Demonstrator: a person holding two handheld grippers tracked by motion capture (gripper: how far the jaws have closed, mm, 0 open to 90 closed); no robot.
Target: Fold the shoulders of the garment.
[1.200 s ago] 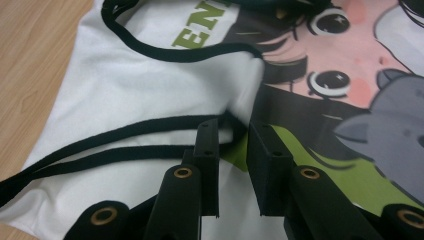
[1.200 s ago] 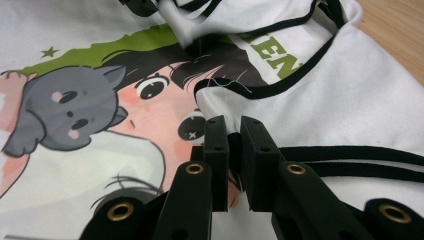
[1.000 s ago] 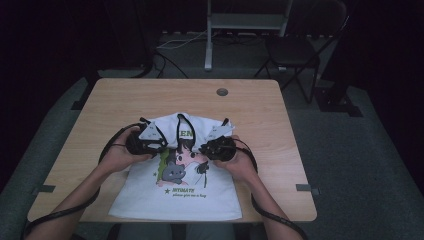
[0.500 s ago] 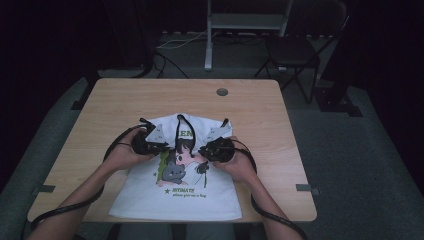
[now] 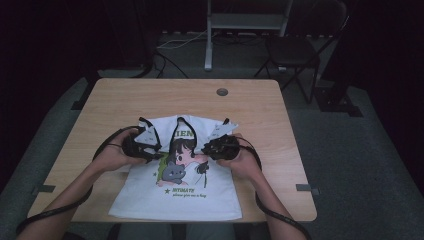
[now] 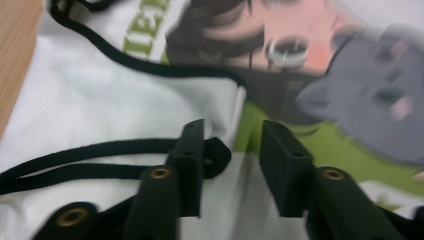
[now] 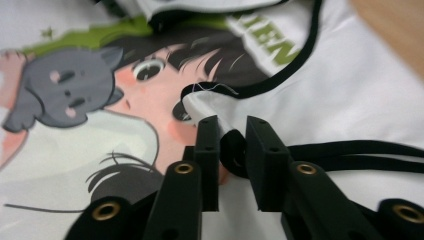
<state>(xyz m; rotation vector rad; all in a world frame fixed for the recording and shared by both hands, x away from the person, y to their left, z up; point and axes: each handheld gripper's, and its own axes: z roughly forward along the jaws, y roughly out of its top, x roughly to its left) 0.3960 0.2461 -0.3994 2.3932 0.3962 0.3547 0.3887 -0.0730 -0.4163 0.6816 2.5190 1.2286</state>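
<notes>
T-shirt was laid flat at table's 6 o'clock edge. Left gripper was seen half open, nothing pinched, jaws just opening. Right gripper was loosening around black-trimmed fold. Cloth was judged soft, light, slippery; hemmed edges judged best hold.

What we counted on and around the table

We saw one white printed shirt, one wooden table, two grippers and one folding chair behind.
</notes>
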